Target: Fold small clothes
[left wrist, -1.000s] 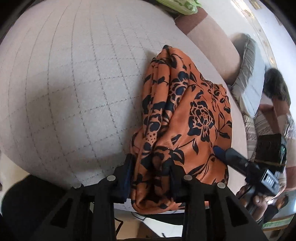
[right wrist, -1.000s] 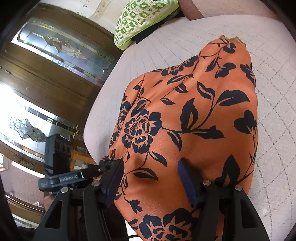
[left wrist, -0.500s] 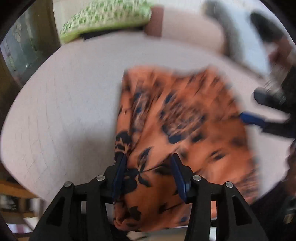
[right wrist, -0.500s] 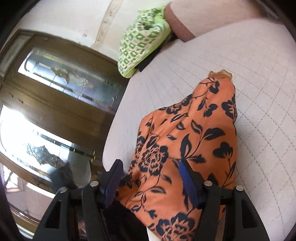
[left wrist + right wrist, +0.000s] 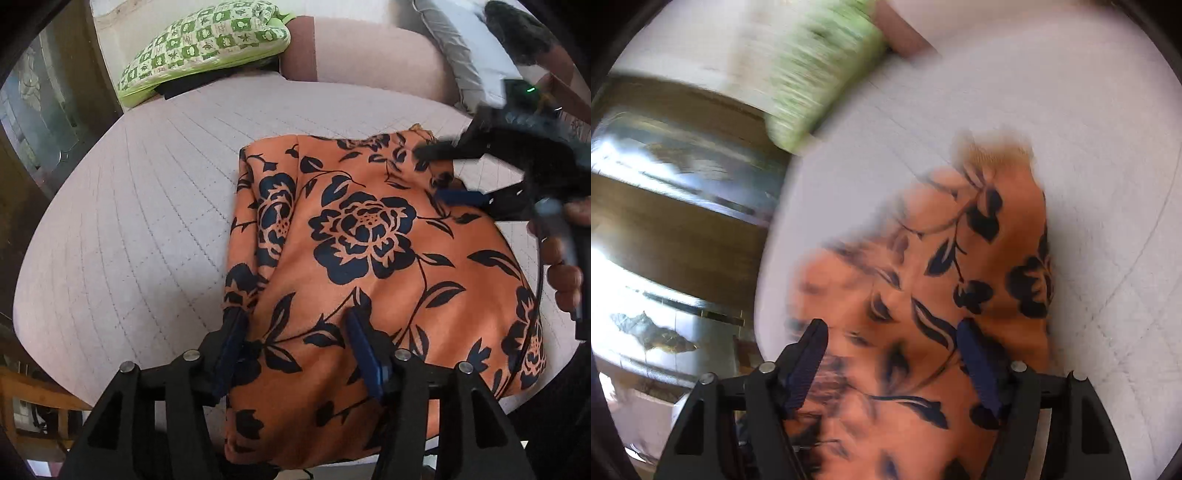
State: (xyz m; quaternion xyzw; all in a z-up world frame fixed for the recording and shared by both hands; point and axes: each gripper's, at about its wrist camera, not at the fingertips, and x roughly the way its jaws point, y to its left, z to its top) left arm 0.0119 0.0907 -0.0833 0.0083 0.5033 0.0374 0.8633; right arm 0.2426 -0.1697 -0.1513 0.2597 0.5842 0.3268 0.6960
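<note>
An orange garment with dark blue flowers point(image 5: 369, 236) lies spread on the pale quilted cushion point(image 5: 147, 206), its near edge hanging over the front. My left gripper point(image 5: 295, 332) is open, its fingers standing on either side of the garment's near edge. My right gripper point(image 5: 439, 173) shows in the left wrist view over the garment's far right corner, jaws apart. In the blurred right wrist view the garment point(image 5: 960, 288) lies between the open right gripper's point(image 5: 894, 332) blue fingers.
A green and white patterned pillow point(image 5: 207, 44) lies at the cushion's far left. A brown bolster point(image 5: 369, 51) and a grey pillow point(image 5: 461, 55) line the back. Dark wooden glass doors point(image 5: 665, 184) stand to the left.
The garment went from a bunched, lifted heap to lying spread flat on the cushion. Both grippers swung round; the right one moved to the garment's far corner and is still moving.
</note>
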